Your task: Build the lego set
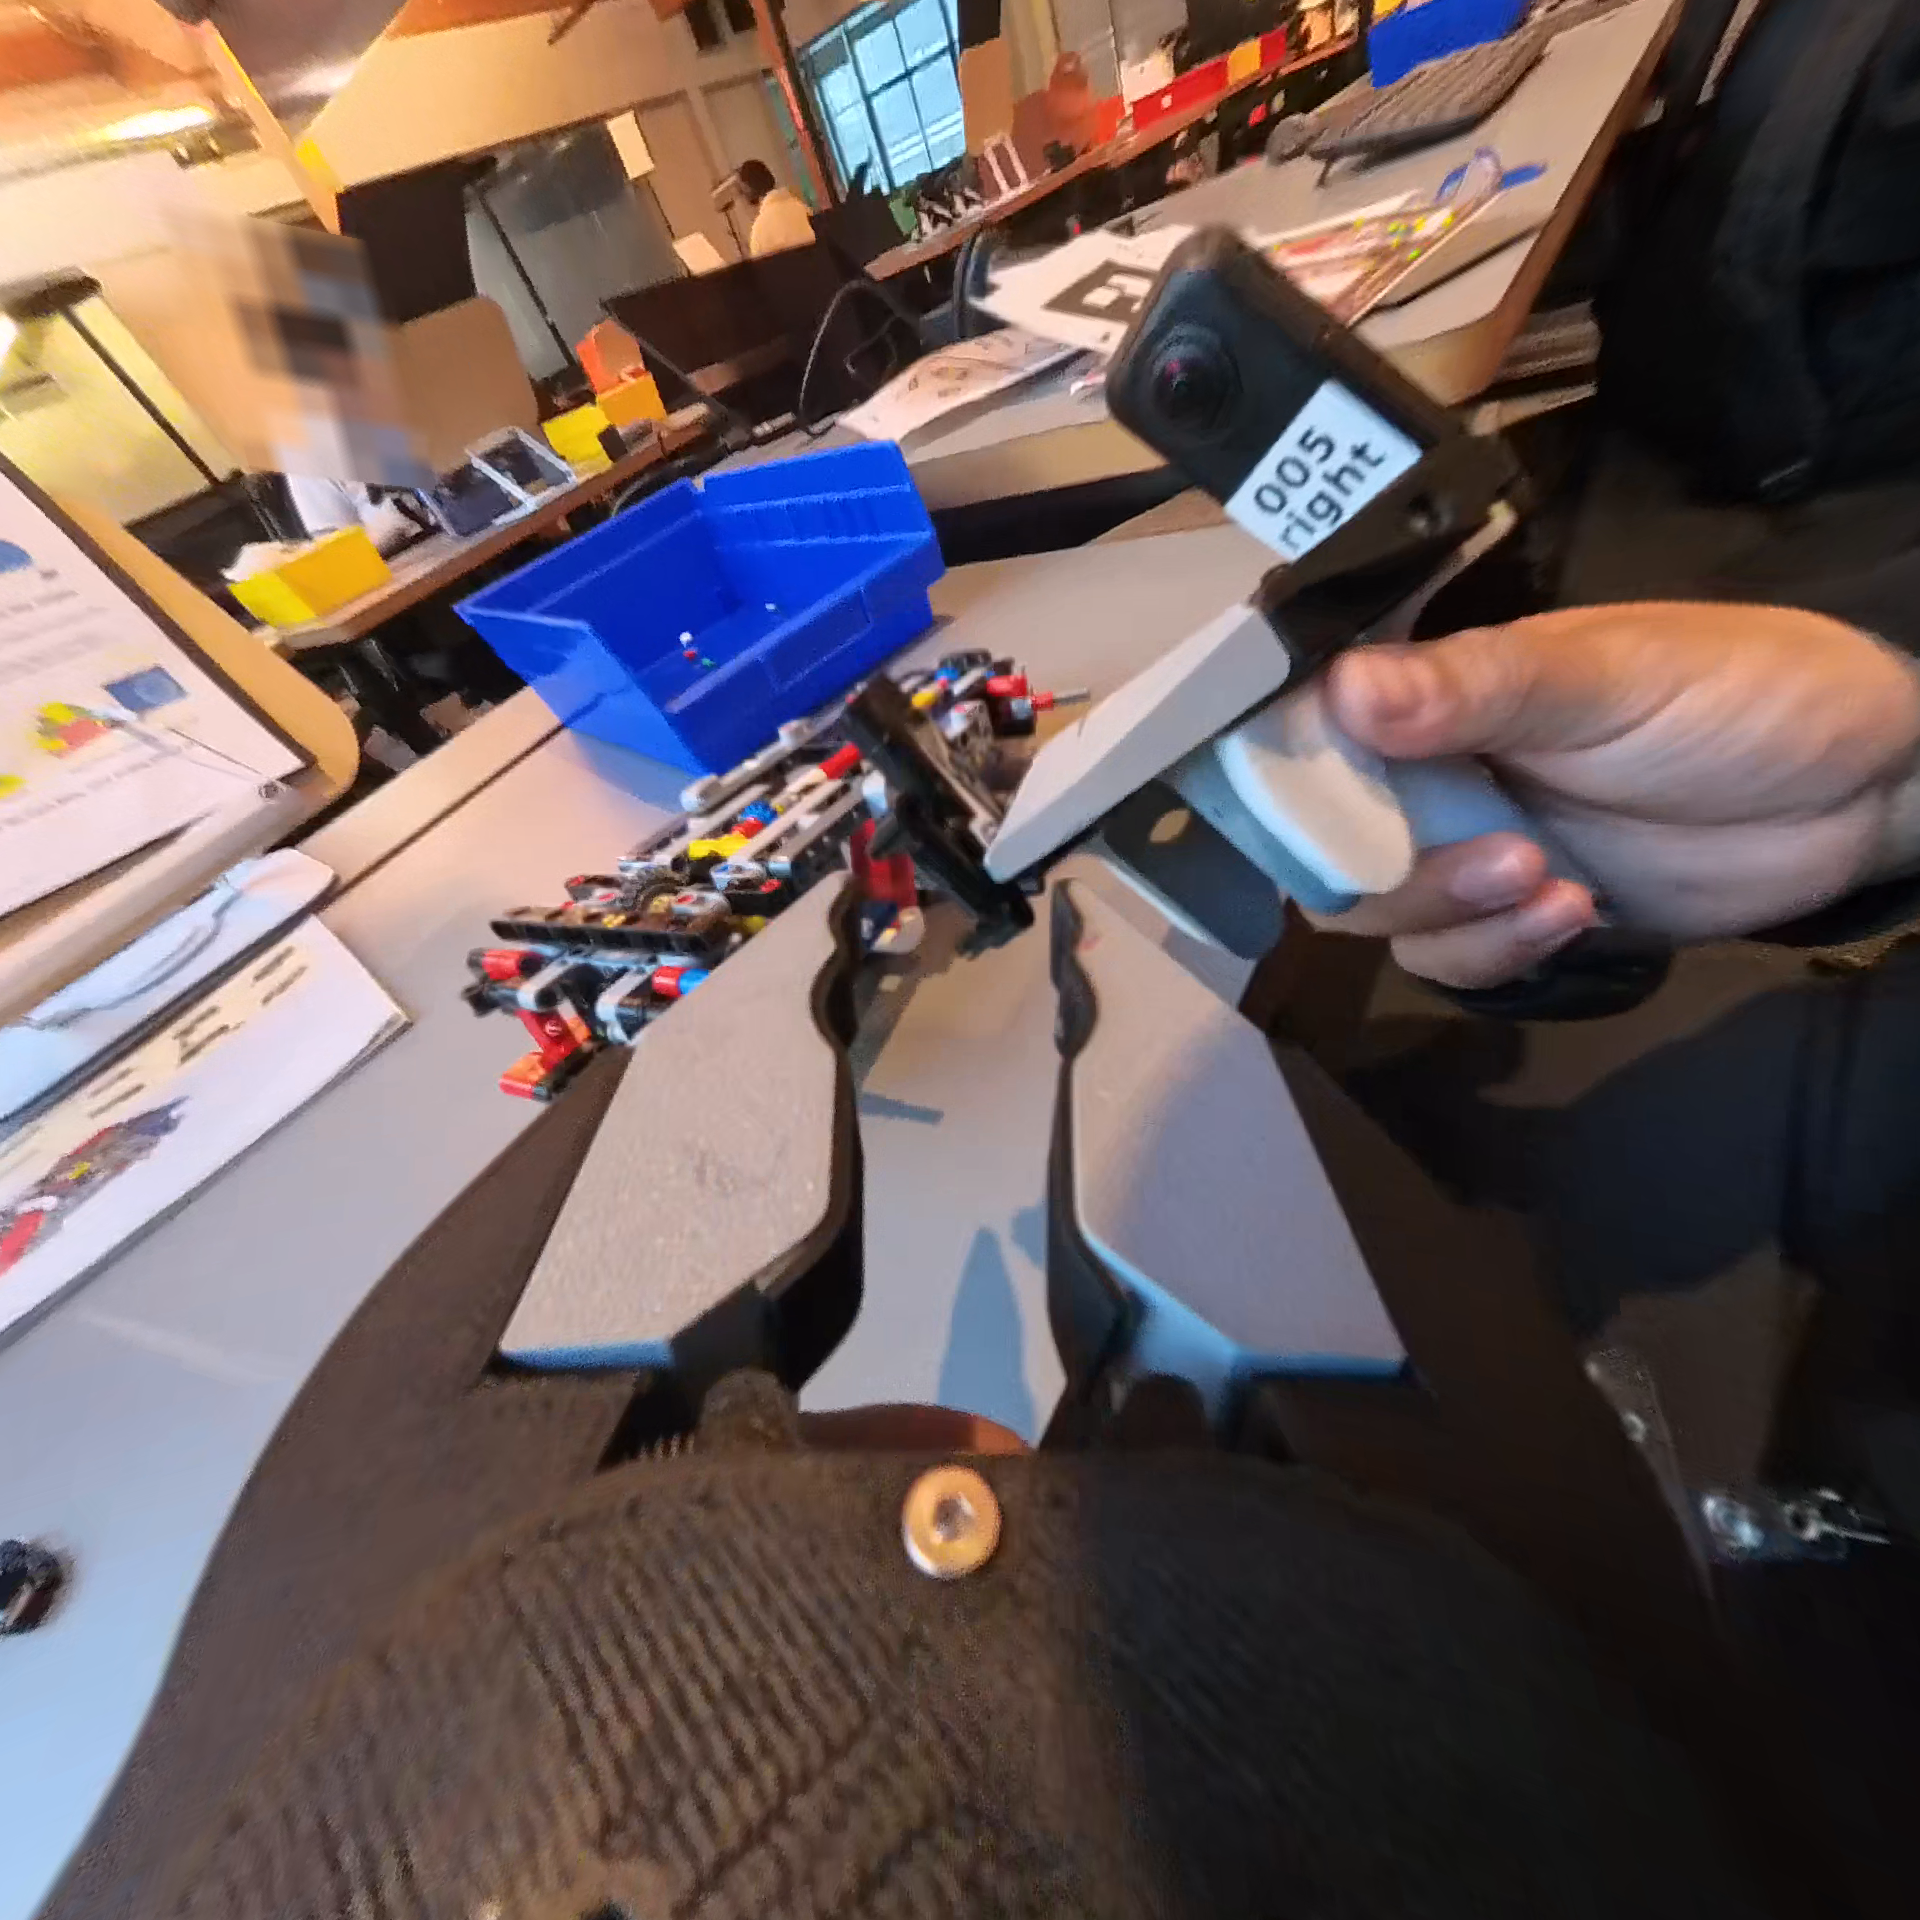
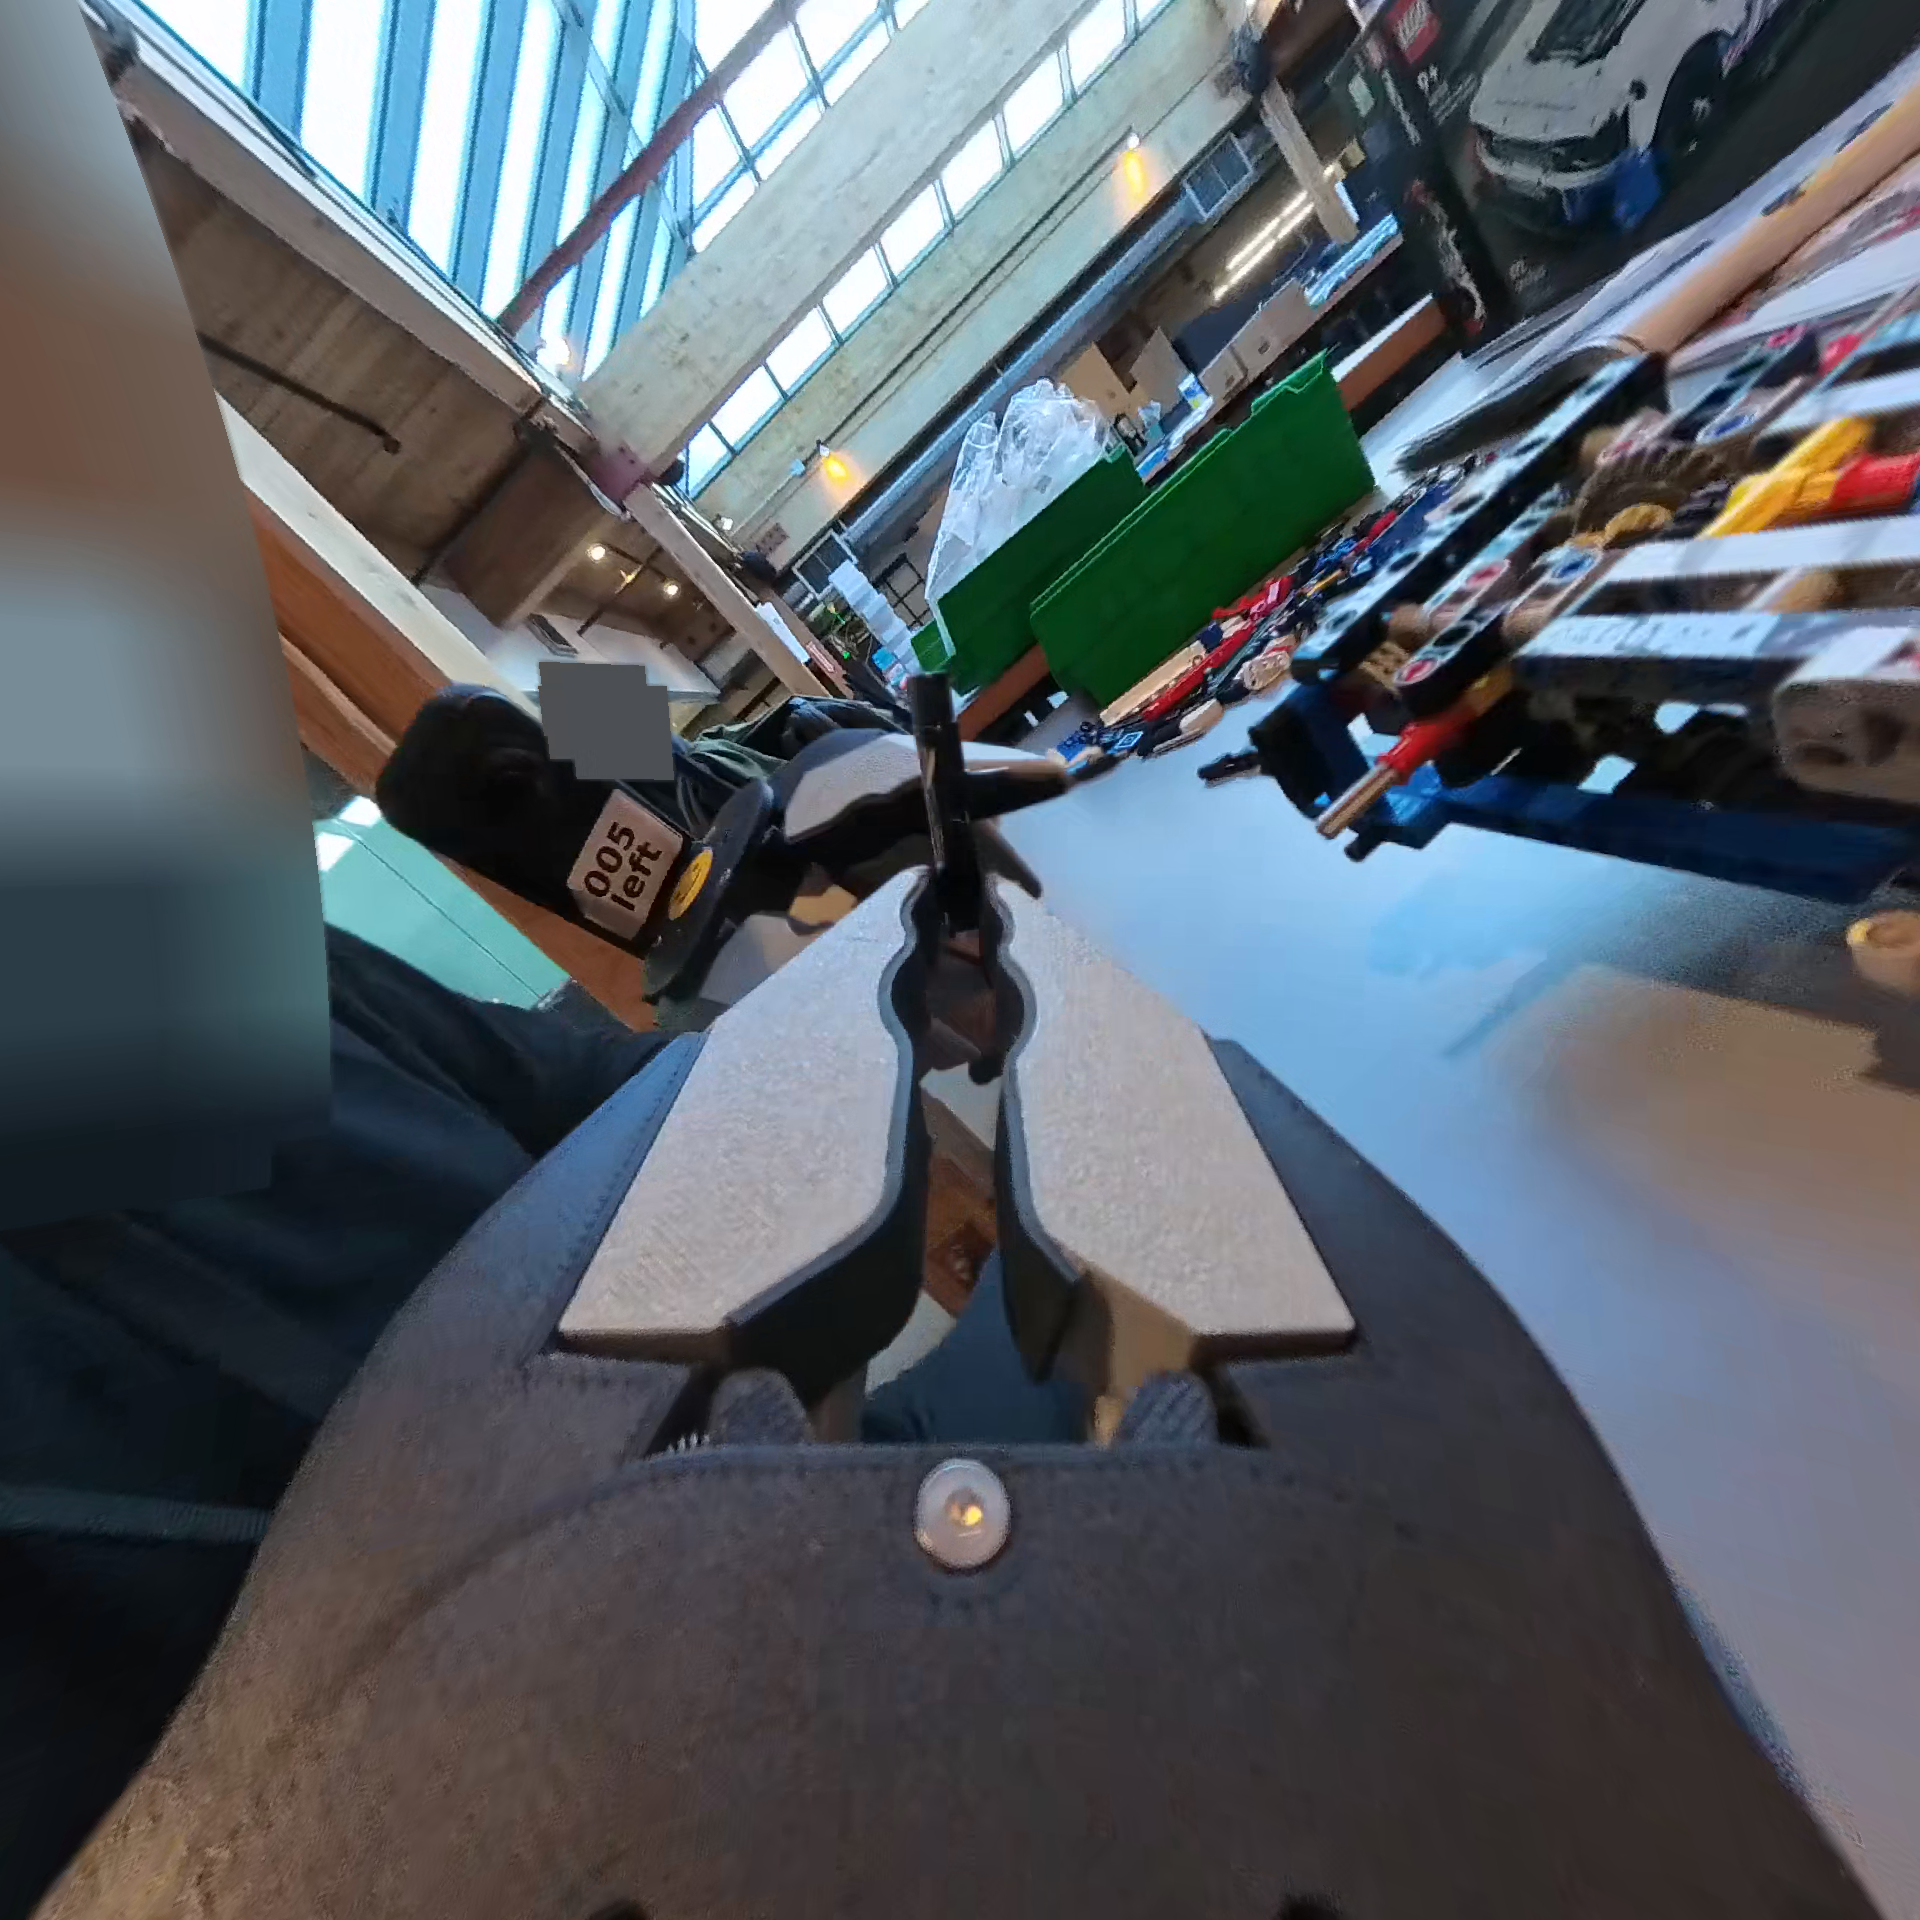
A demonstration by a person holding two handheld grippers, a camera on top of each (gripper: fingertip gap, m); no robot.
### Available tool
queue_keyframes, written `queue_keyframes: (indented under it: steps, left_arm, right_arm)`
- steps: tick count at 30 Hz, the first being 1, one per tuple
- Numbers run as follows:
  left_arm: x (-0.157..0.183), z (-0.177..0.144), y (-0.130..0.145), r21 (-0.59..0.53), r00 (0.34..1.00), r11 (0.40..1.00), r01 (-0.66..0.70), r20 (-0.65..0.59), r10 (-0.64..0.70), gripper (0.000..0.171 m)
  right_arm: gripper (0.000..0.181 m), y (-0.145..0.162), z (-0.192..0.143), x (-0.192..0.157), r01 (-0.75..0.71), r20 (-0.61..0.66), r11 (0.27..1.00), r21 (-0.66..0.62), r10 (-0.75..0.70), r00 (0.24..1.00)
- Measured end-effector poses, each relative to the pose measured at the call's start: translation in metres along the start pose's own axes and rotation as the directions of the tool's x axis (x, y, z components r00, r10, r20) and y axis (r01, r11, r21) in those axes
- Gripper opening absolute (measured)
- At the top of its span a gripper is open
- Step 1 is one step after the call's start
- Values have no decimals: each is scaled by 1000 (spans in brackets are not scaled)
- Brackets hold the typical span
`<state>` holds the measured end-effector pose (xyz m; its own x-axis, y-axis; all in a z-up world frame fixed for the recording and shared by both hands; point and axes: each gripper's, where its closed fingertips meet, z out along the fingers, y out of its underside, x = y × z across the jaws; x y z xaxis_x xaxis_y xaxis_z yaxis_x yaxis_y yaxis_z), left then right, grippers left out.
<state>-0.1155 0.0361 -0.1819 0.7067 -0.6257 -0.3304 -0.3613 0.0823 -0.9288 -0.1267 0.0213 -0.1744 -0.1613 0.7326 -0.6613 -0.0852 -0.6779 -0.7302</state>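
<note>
Tabletop point(image 1: 436, 1299) first: grey, with a blue bin point(image 1: 623, 644) set back toward its far edge and an open instruction booklet point(image 1: 156, 1091) along its left edge. In front of the bin, nearer the middle, lies the half-built lego model point(image 1: 665, 914), a long frame of black and grey beams with red, yellow and blue pins. Above the near edge, just beside the model, meet the two tools. Left gripper point(image 1: 951, 925): fingers well apart, clamping nothing, their tips on either side of the lower end of the black piece point(image 1: 914, 769). Right gripper point(image 2: 961, 914): fingers pinched almost together on that piece, holding it upright off the surface. Probably a handover or a regrip. To do it well, steady the right tool, bring the left fingers square onto flat faces of the piece rather than onto a pin or a corner, close fully, and only then loosen the right. Expect a thin, light part to twist in a skewed pinch.
</note>
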Motion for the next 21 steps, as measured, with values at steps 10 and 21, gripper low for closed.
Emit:
queue_keyframes:
  steps: [10, 21]
  left_arm:
    - [11, -4, -16, -32, 995, 998, 59, -79, -62, 17]
    - [15, -2, -5, -103, 985, 989, -105, -148, 89, 9]
  right_arm:
    - [3, -7, -3, -15, -78, 131, 995, 56, 70, 989]
    - [3, -6, -7, -11, -110, 164, 992, 70, 97, 982]
